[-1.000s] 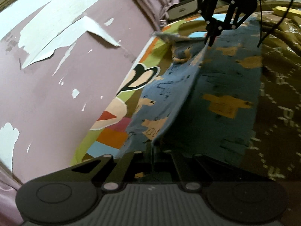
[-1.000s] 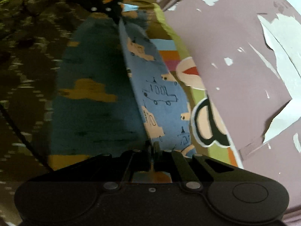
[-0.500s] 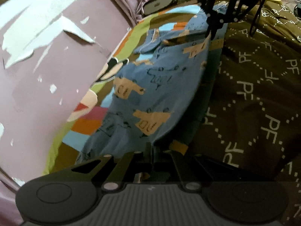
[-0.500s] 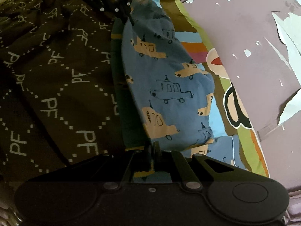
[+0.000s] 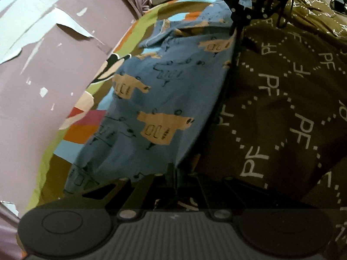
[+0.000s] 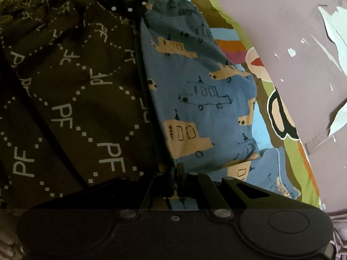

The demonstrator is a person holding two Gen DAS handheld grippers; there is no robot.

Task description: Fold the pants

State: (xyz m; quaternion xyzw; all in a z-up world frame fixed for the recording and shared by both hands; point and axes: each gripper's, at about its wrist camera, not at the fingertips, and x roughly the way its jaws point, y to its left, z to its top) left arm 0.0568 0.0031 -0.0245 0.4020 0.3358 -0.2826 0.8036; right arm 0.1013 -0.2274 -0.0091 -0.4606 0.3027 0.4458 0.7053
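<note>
The blue pants [image 5: 164, 99] with tan truck prints lie folded over on the bed, seen also in the right wrist view [image 6: 199, 91]. My left gripper [image 5: 173, 173] is shut on one end of the pants' folded edge. My right gripper [image 6: 179, 171] is shut on the other end. Each gripper shows at the far end in the other's view: the right one at the top of the left wrist view [image 5: 236, 28], the left one at the top of the right wrist view [image 6: 138, 15]. The edge between them runs low over the blanket.
A brown blanket [image 5: 282, 99] with white "PF" print lies beside the pants. A colourful cartoon sheet [image 5: 80, 134] lies under them. A mauve wall [image 5: 43, 69] with peeling paint borders the bed. Cables [image 5: 282, 10] hang near the far gripper.
Both grippers have carried the held edge over and down. The raised flap of the pants now lies flat over the other half, toward the wall side.
</note>
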